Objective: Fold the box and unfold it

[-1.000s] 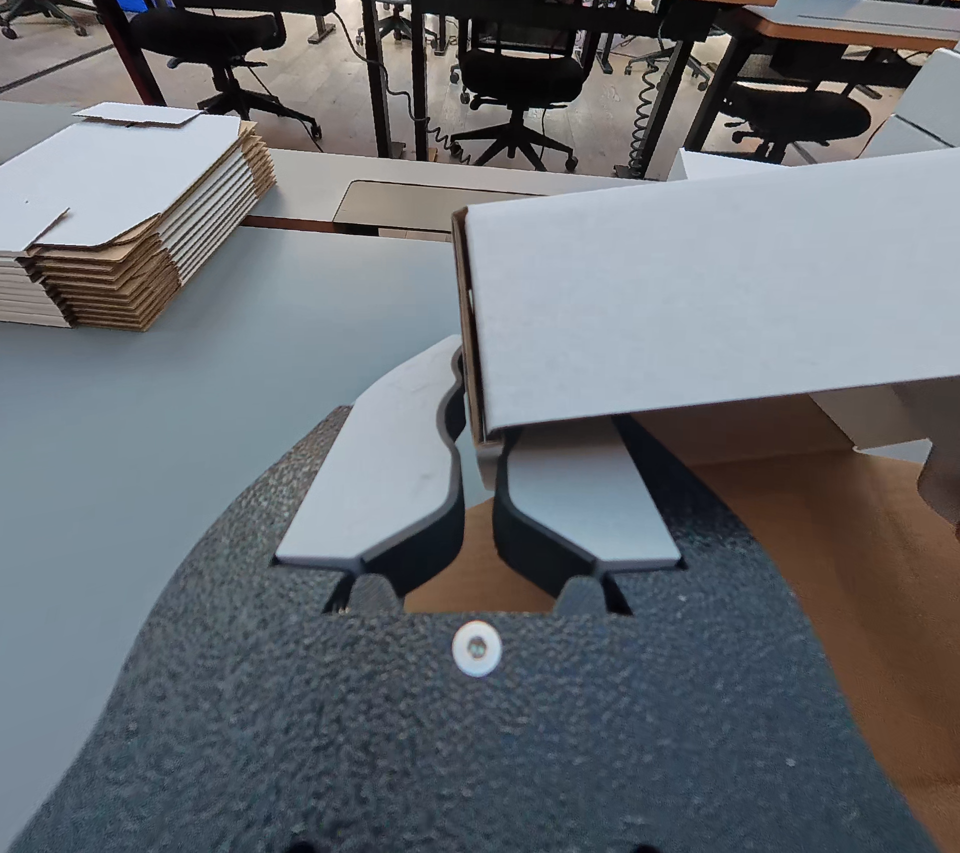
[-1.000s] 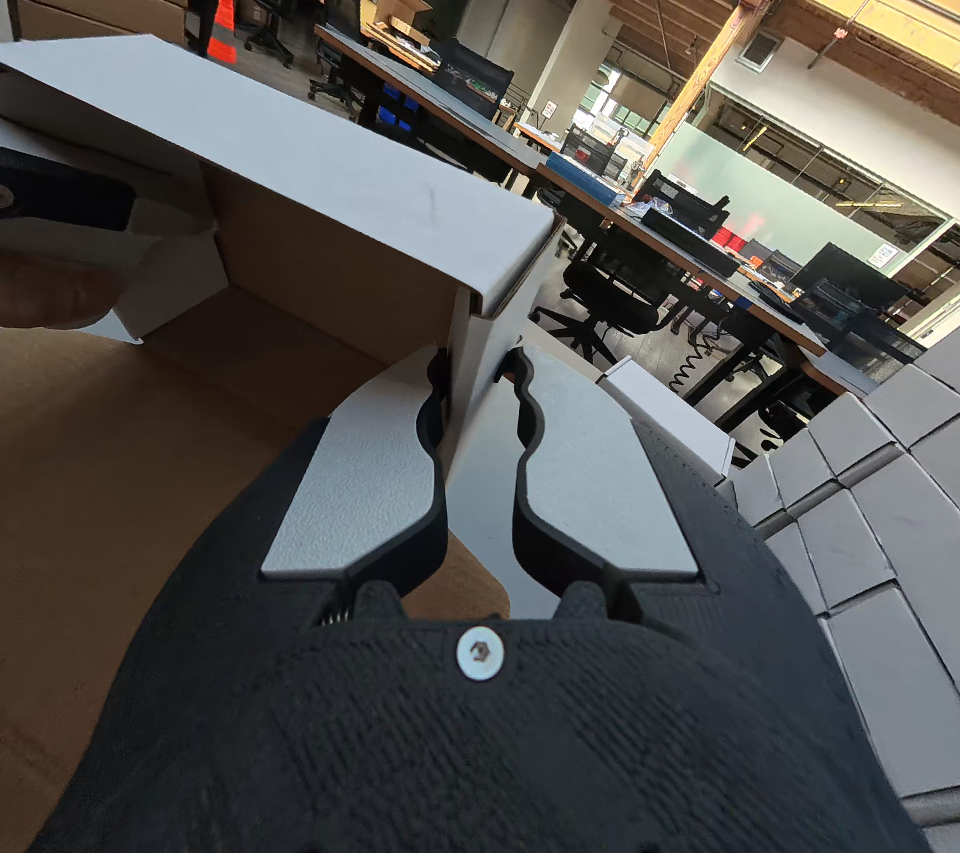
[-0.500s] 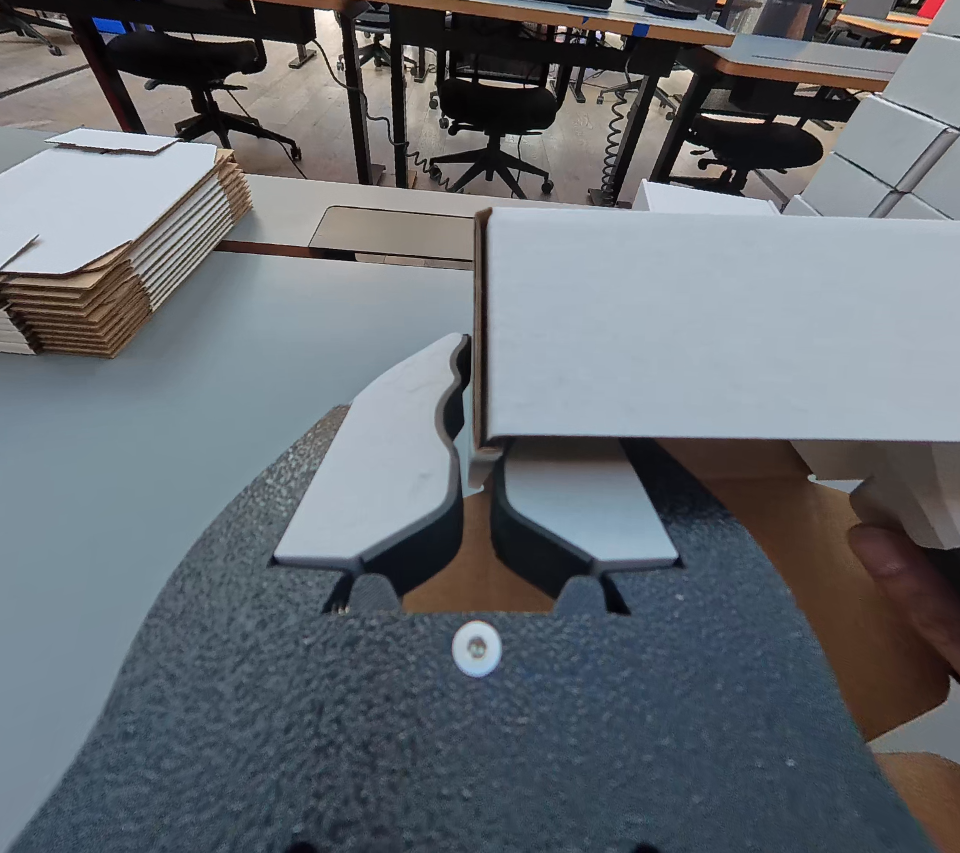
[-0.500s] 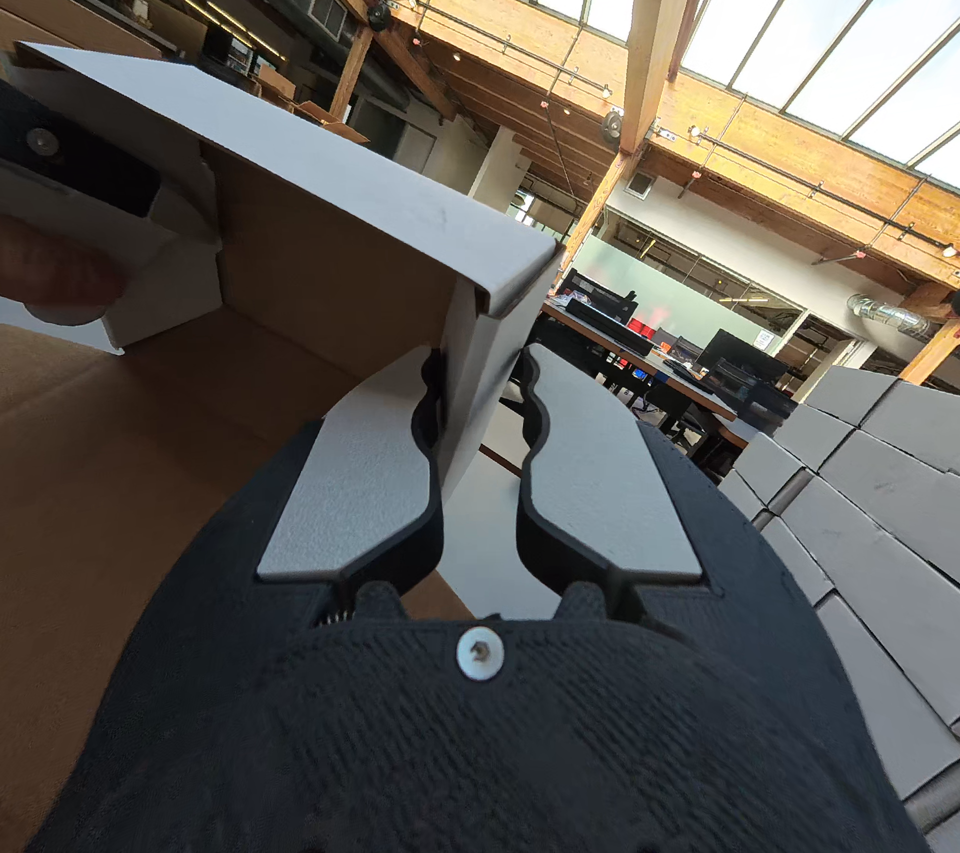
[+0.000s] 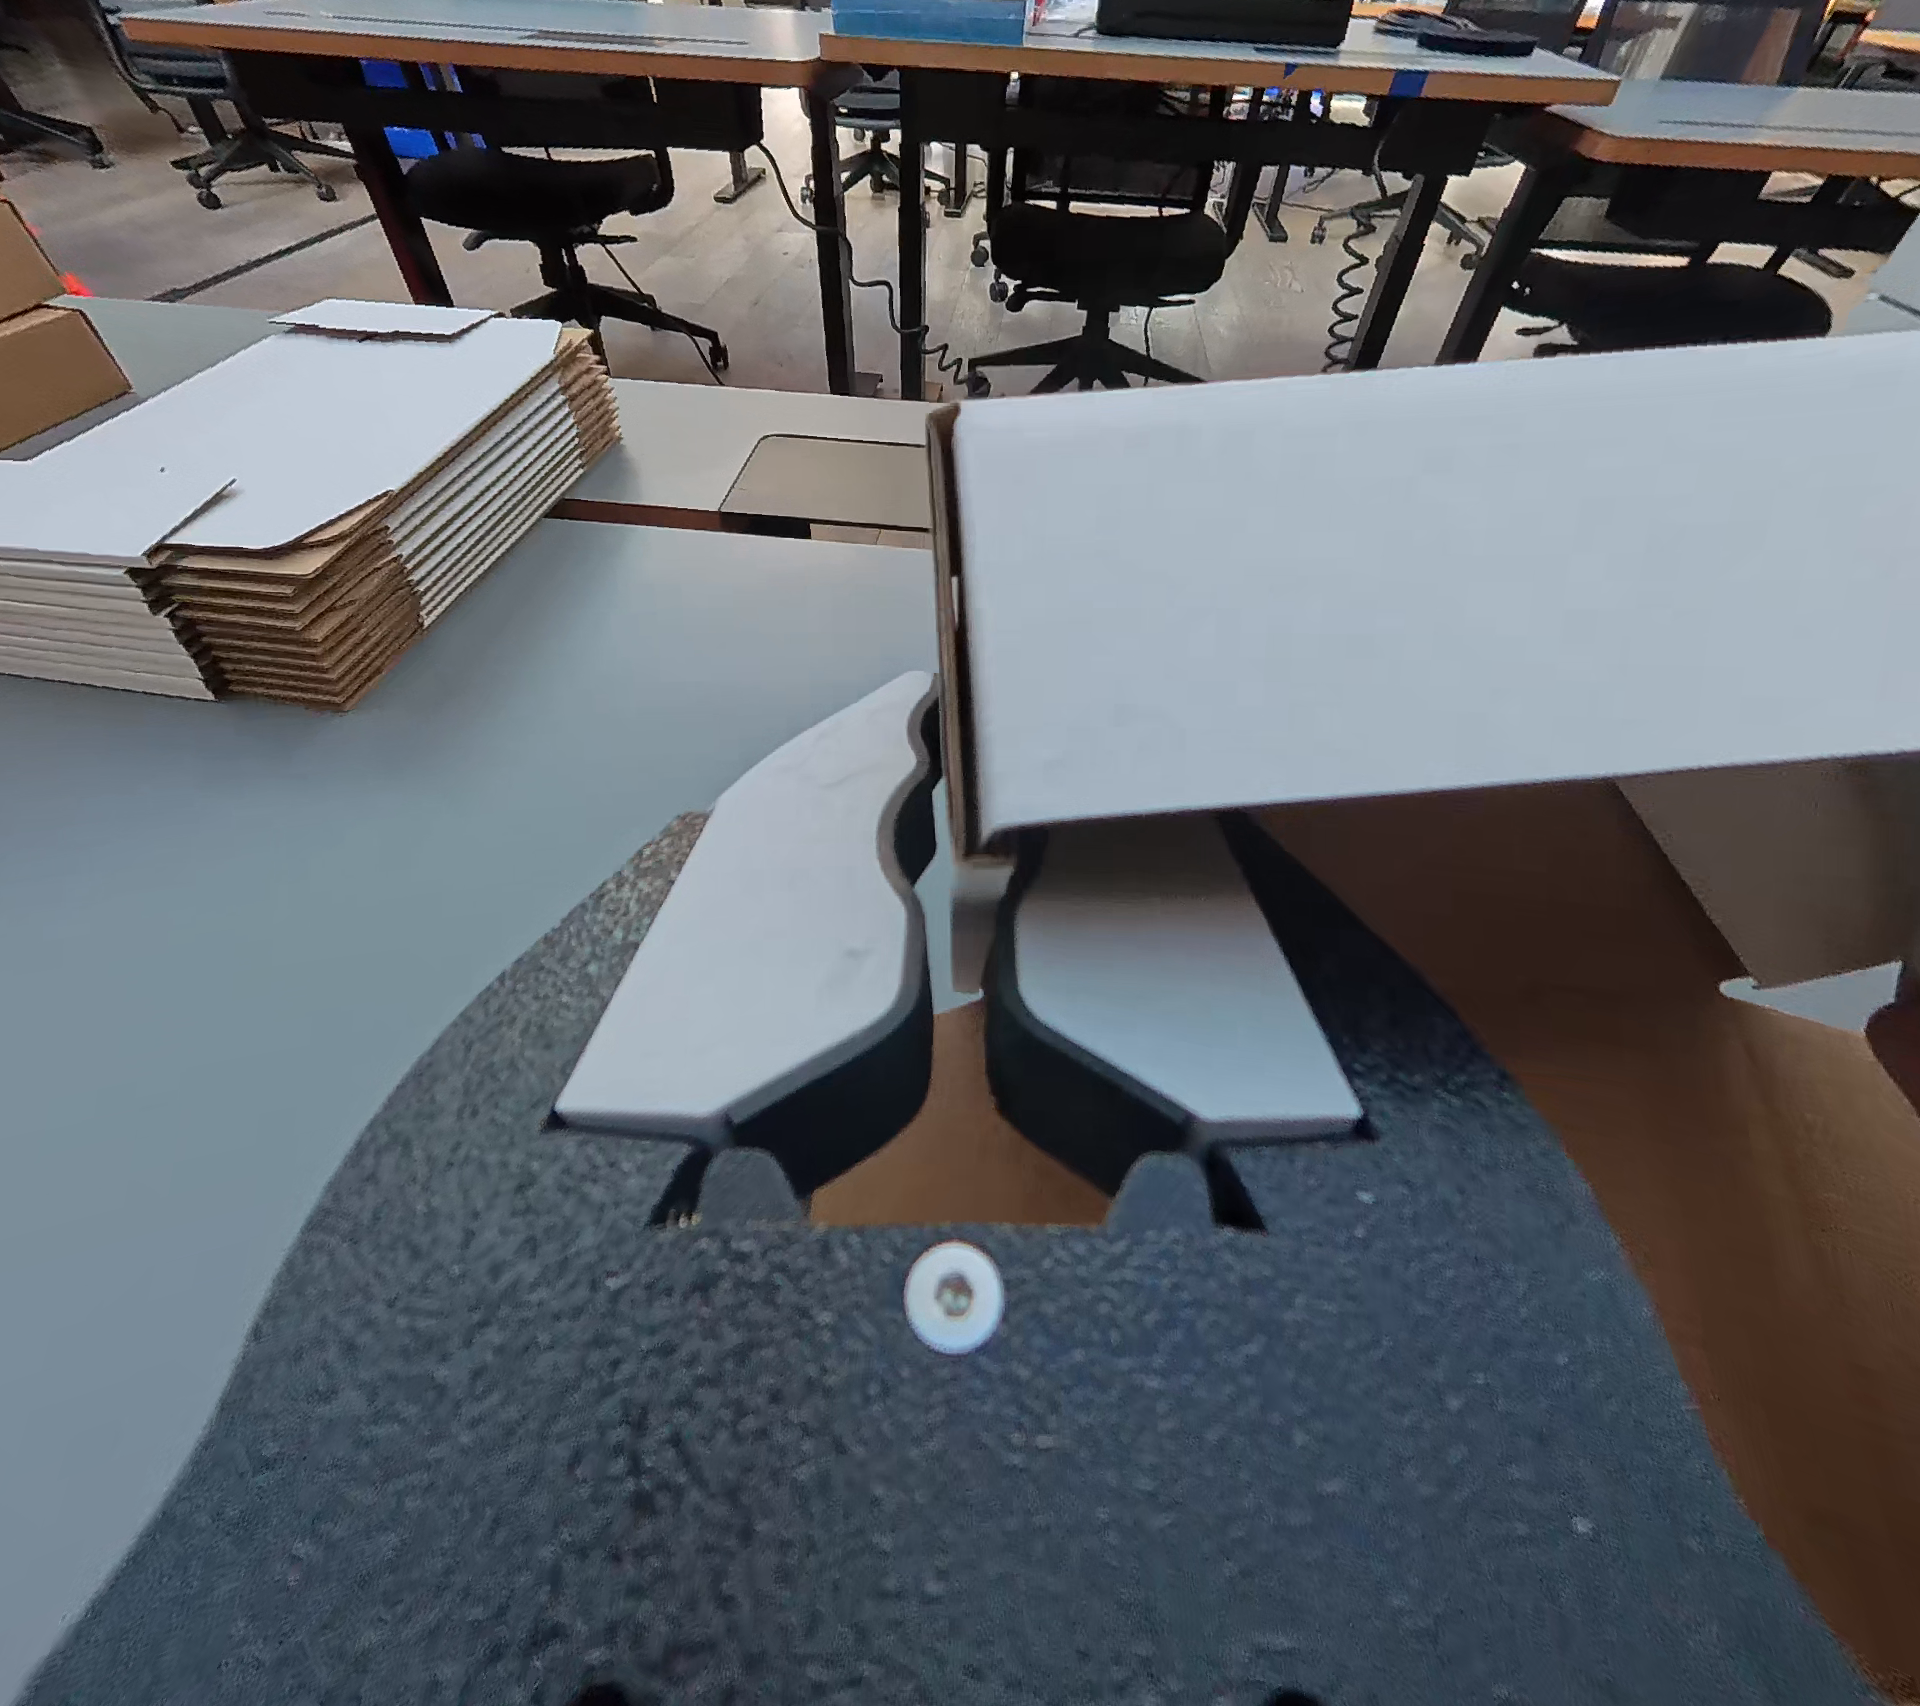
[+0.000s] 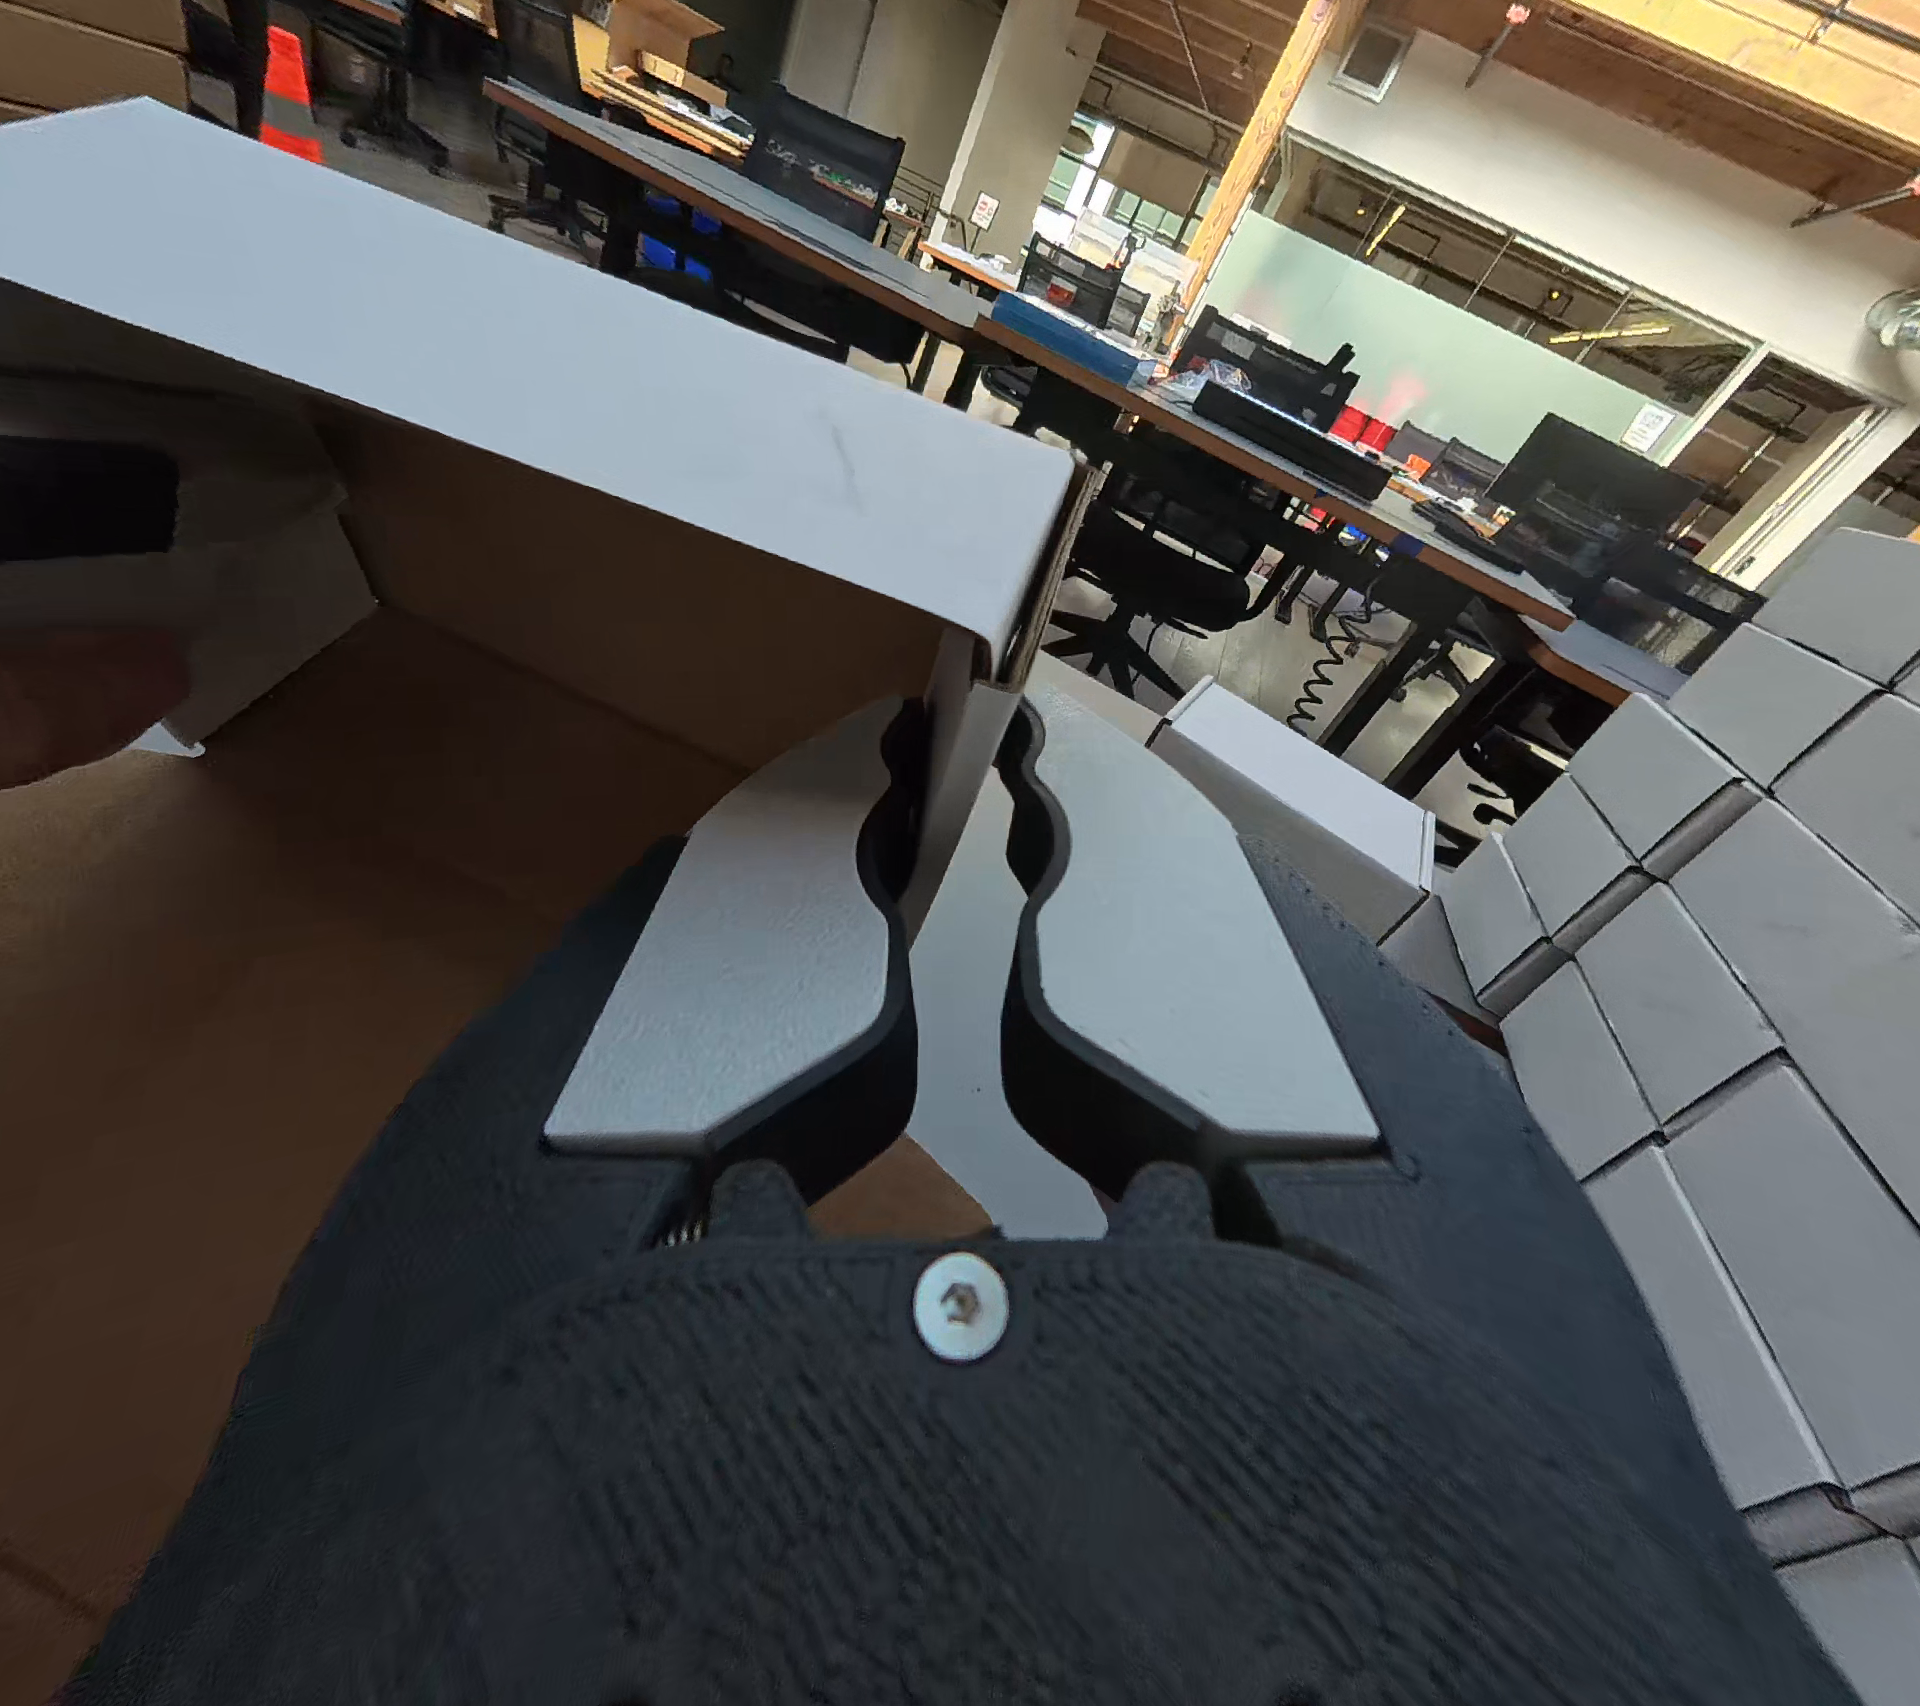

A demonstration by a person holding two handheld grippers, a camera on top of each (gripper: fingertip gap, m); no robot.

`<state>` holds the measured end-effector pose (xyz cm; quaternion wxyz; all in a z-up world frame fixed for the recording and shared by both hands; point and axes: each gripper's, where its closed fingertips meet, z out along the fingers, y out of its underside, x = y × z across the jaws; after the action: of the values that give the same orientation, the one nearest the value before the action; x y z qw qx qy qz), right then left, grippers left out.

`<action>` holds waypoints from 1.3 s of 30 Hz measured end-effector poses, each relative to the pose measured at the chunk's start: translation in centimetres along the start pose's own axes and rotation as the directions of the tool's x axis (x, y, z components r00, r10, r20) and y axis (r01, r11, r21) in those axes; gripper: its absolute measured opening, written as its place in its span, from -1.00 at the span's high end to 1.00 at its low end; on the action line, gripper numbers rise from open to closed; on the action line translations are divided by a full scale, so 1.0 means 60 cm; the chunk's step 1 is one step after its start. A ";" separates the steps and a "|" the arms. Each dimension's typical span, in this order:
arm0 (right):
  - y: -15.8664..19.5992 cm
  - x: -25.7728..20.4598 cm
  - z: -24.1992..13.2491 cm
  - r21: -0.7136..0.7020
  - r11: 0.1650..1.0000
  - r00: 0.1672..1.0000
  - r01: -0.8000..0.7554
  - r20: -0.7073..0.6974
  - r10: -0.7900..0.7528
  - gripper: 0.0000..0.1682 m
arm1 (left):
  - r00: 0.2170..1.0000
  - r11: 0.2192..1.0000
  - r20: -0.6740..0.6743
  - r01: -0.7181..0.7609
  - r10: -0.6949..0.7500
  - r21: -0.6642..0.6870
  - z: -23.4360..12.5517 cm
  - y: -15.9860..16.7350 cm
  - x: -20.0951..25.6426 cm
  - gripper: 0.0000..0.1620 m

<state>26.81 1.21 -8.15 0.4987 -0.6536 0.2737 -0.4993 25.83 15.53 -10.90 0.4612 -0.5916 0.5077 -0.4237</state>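
box [image 5: 1434, 576] held above counter [image 5: 312, 877] | left gripper [image 5: 961, 835] clamps its left side wall | right gripper [image 6: 961, 783] clamps right wall | I keep both grips level, pressing the front panel inward evenly

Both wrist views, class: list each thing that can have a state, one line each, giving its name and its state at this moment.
box: partly folded, front wall up, brown inside showing, held at both ends
left gripper: shut on the box's left side wall
right gripper: shut on the box's right side wall
stack of box blanks: flat, unfolded, piled on the grey table
white boxes: folded shut, stacked at the right
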 end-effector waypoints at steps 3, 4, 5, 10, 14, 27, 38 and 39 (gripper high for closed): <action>0.002 0.000 0.017 -0.045 0.999 0.999 -0.025 0.019 0.026 0.83 | 1.000 1.000 0.029 -0.007 0.007 0.010 0.007 -0.010 -0.006 0.95; 0.003 -0.001 0.022 -0.063 0.997 0.998 -0.041 0.034 0.043 0.82 | 0.999 1.000 0.039 -0.004 0.004 0.008 0.008 -0.011 -0.008 0.95; 0.009 -0.005 0.028 -0.112 0.991 0.995 -0.074 0.059 0.081 0.82 | 0.999 1.000 0.051 0.013 -0.013 0.005 0.009 -0.010 -0.011 0.95; -0.006 -0.002 0.024 -0.054 0.990 0.991 -0.127 0.031 0.128 0.86 | 0.998 0.998 0.054 0.034 -0.036 0.044 0.001 -0.003 -0.009 0.94; -0.014 0.019 0.010 0.061 0.984 0.980 -0.170 -0.098 0.175 0.93 | 0.997 0.994 0.022 0.067 -0.070 0.090 0.002 -0.003 0.009 0.95; -0.032 0.015 0.015 0.134 0.961 0.964 -0.241 -0.079 0.253 0.89 | 0.997 0.984 0.020 0.067 -0.071 0.163 0.007 -0.038 -0.004 0.98; -0.075 0.020 -0.100 0.193 0.979 0.957 -0.067 0.292 0.008 0.37 | 0.926 0.949 -0.217 -0.315 0.308 0.002 0.067 -0.138 -0.032 0.94; -0.071 0.029 -0.110 0.186 0.977 0.946 -0.108 0.321 0.044 0.35 | 0.883 0.922 -0.304 -0.386 0.358 -0.034 0.068 -0.140 -0.018 0.94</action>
<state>20.73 -1.27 -3.51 0.6184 -0.6599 0.1640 -0.3940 31.39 17.55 -3.61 0.4259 -0.4350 0.6933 -0.3856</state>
